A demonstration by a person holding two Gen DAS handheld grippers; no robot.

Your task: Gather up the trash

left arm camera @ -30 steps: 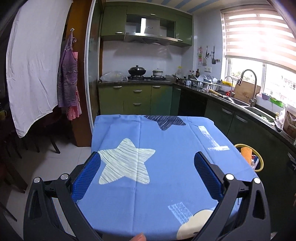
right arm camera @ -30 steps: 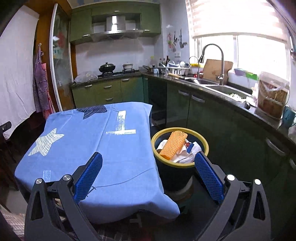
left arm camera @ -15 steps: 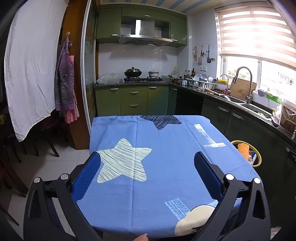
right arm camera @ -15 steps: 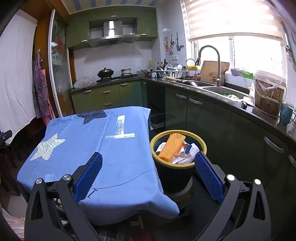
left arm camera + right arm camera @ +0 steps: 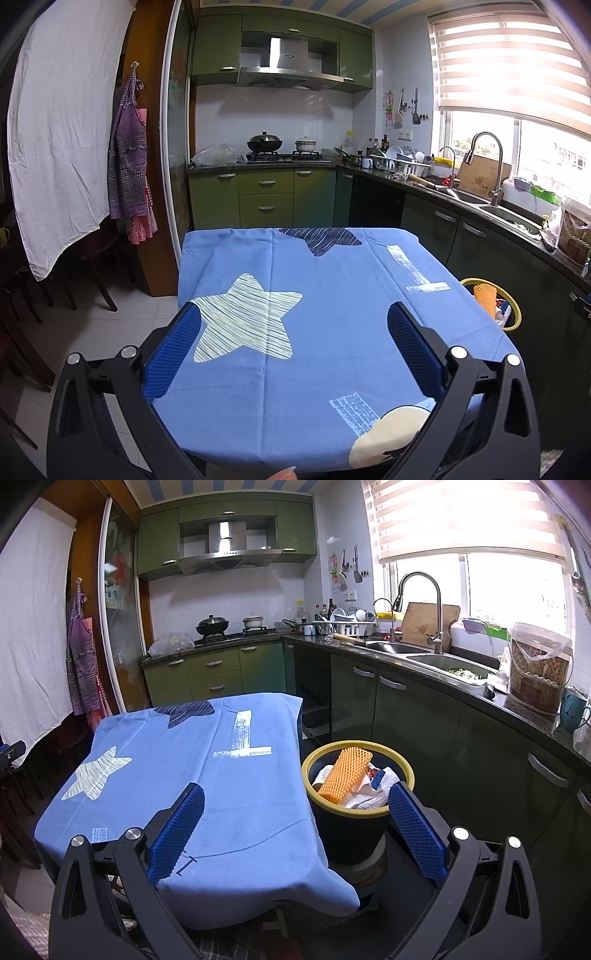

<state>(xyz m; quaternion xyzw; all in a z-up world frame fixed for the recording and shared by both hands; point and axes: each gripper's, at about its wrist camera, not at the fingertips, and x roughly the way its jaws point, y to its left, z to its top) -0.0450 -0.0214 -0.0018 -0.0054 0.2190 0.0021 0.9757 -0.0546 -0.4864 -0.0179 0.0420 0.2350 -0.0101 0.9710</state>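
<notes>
While both grippers hover above the near edge of the tabletop (image 5: 332,295), the left gripper (image 5: 293,350) has its blue pads spread wide and grips nothing; the right gripper (image 5: 295,830) is likewise spread and bare; a blue star-printed cloth (image 5: 207,775) covers the tabletop; just beside its right edge stands a yellow-rimmed bin (image 5: 347,834) on the floor, holding an orange mesh sleeve (image 5: 343,775) and crumpled white paper (image 5: 369,794).
</notes>
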